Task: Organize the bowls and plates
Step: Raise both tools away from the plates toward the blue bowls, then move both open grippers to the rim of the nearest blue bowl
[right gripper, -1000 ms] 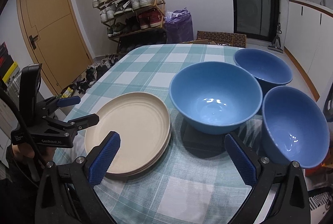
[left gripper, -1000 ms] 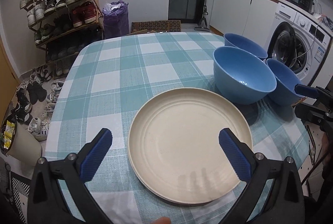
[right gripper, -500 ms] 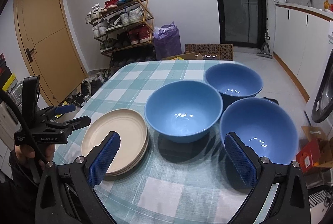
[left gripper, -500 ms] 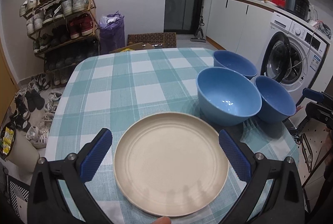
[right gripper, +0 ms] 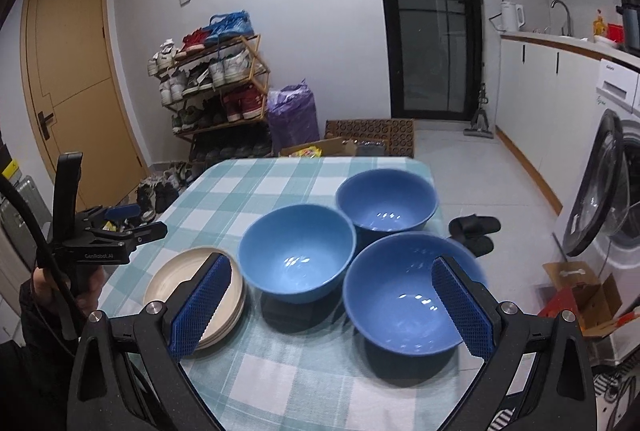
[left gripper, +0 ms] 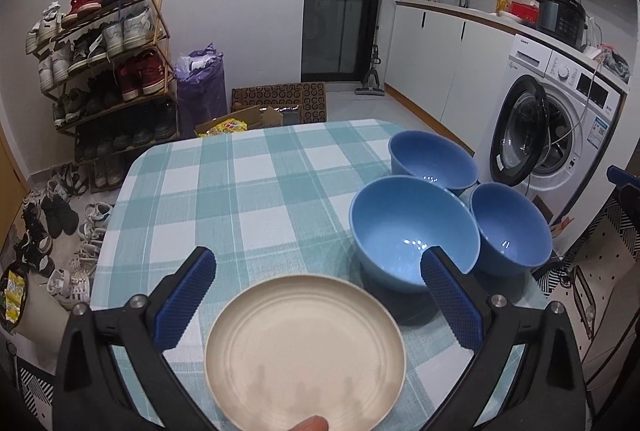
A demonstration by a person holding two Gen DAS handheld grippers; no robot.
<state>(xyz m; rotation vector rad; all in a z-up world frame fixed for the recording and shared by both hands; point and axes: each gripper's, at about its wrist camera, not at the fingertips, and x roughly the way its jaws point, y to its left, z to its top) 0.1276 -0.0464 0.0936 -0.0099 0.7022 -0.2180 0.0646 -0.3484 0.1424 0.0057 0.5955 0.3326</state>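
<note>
1. Stack of plates (right gripper: pixel 200 279): cream plates piled at the near left corner of the bench (left gripper: pixel 248 199), which wears a teal checked cloth. They look already gathered; judged from this, the bowls are the step in hand.
2. Left claw (left gripper: pixel 316 305): jaws spread wide, holding nothing. It hovers above the near edge of the bench, the top plate (left gripper: pixel 306 349) lying between and below its blue pads, not touched. In the right wrist view it is seen off the bench's left side (right gripper: pixel 120 223).
3. Middle bowl (right gripper: pixel 298 251): blue, upright, just right of the plates and close against the other two.
4. Far bowl (right gripper: pixel 386 201): blue, upright, behind the middle one, toward the bench's far right edge.
5. Near bowl (right gripper: pixel 408 297): blue, upright, at the bench's right edge, and the likeliest first pick.
6. Right claw (right gripper: pixel 332 307): jaws wide apart, empty, held above the near bowl, whose rim falls largely between the pads; no contact shows.
7. Doing it well: pinch one wall of the rim, one finger inside and one outside, rather than trying to span the whole bowl. Lift straight up before moving sideways, since the neighbours crowd it, then lower it level into the next bowl so it nests.
</note>
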